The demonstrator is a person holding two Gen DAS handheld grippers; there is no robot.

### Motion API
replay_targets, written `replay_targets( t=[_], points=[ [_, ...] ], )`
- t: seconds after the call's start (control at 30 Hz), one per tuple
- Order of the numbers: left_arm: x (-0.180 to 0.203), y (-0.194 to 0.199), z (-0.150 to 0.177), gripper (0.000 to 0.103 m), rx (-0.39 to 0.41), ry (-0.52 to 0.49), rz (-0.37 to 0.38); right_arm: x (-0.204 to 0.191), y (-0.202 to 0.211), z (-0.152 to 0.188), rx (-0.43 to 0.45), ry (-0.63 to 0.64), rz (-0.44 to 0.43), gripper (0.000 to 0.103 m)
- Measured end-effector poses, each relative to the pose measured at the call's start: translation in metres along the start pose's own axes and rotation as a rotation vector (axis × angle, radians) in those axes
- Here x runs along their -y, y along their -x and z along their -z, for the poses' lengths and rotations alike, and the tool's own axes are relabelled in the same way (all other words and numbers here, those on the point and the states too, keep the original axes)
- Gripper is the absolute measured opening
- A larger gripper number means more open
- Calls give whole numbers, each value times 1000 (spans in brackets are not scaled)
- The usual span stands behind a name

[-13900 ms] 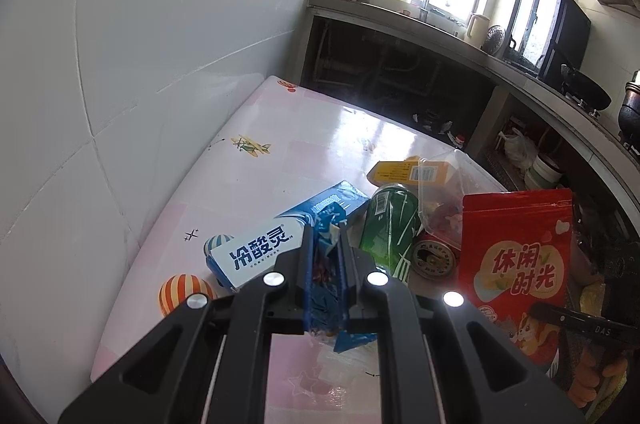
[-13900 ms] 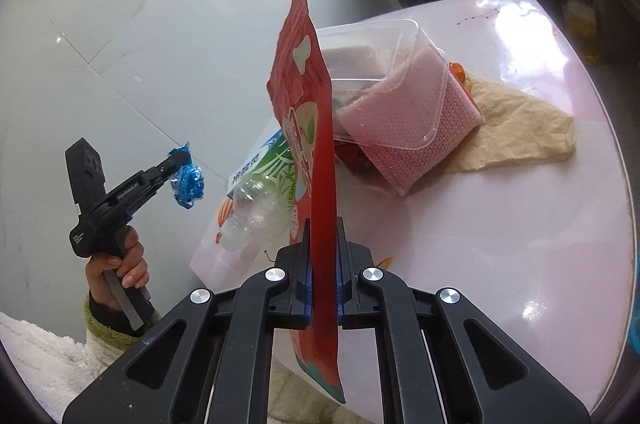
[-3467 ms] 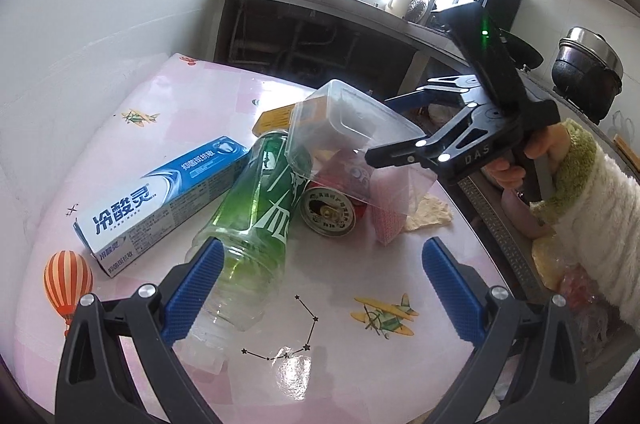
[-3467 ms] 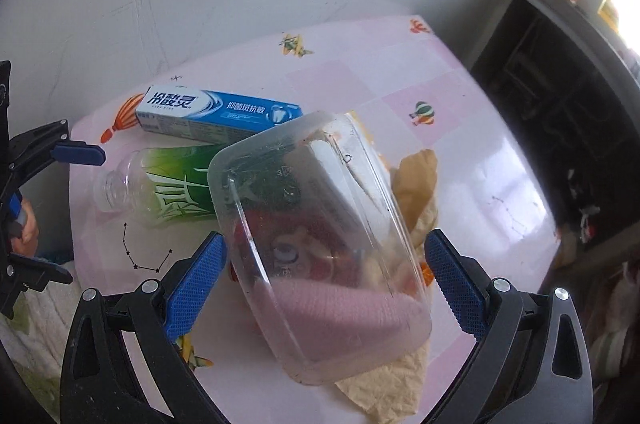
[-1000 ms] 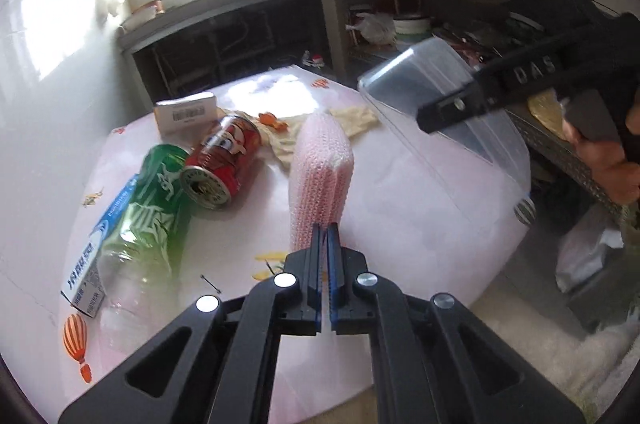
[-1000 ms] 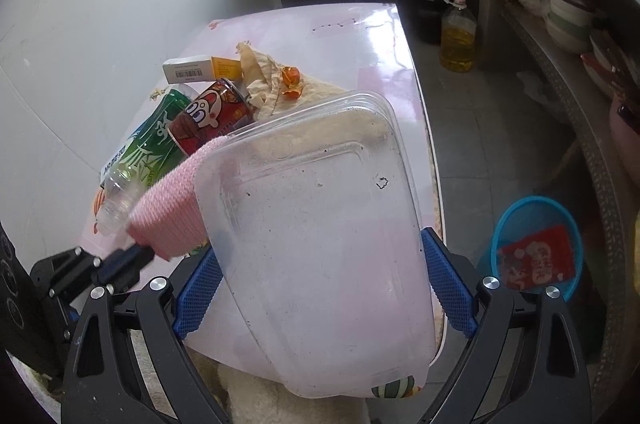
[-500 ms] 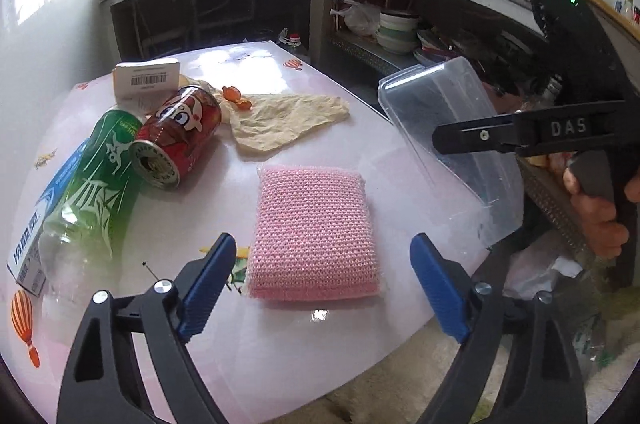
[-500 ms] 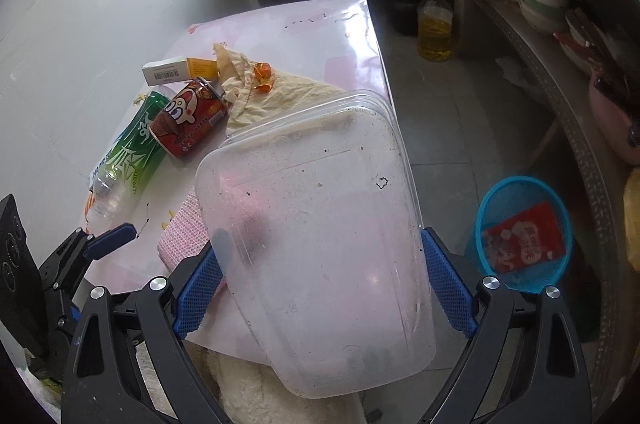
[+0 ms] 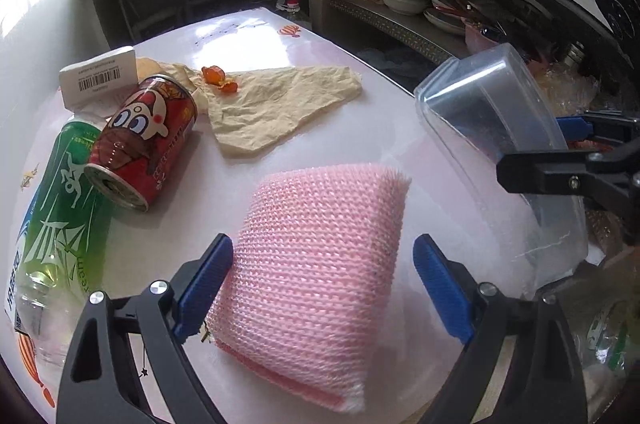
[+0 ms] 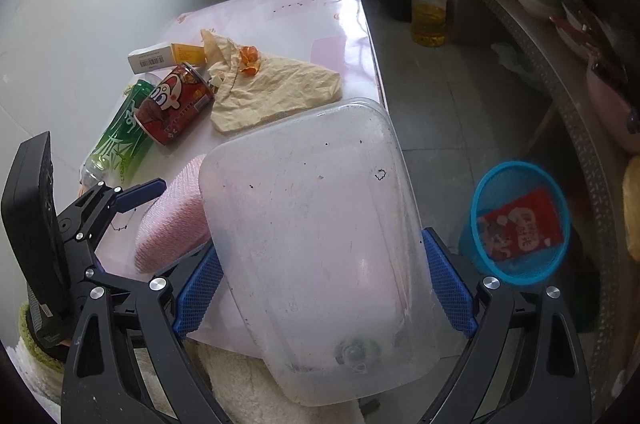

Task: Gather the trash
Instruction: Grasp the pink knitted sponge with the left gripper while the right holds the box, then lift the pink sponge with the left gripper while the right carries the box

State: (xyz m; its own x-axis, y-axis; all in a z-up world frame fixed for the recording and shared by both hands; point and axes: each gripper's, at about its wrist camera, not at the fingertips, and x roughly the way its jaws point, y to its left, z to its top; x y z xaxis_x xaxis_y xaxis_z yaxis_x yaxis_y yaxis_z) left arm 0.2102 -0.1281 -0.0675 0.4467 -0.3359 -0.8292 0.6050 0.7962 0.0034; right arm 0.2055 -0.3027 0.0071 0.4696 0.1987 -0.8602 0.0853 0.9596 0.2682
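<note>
Knitted pink sponge lies flat; clear rigid plastic container beside it.

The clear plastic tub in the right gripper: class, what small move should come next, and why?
Probably swing the clear plastic tub, clamped in the right gripper, over to the blue bin on the floor. It sits past the table edge already, and the left gripper stands open around the pink sponge.
</note>
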Motion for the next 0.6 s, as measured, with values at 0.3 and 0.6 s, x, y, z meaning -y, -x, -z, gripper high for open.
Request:
replay_targets(
  t=[0.3,0.6],
  points=[
    [-25,-1,17,68,-55,158,9,-12,-4,-2,-8,20,-19,89],
    [-50,23,45,58,-60,288,-29,-30,-8,-7,-22,57,-35,89]
  ],
)
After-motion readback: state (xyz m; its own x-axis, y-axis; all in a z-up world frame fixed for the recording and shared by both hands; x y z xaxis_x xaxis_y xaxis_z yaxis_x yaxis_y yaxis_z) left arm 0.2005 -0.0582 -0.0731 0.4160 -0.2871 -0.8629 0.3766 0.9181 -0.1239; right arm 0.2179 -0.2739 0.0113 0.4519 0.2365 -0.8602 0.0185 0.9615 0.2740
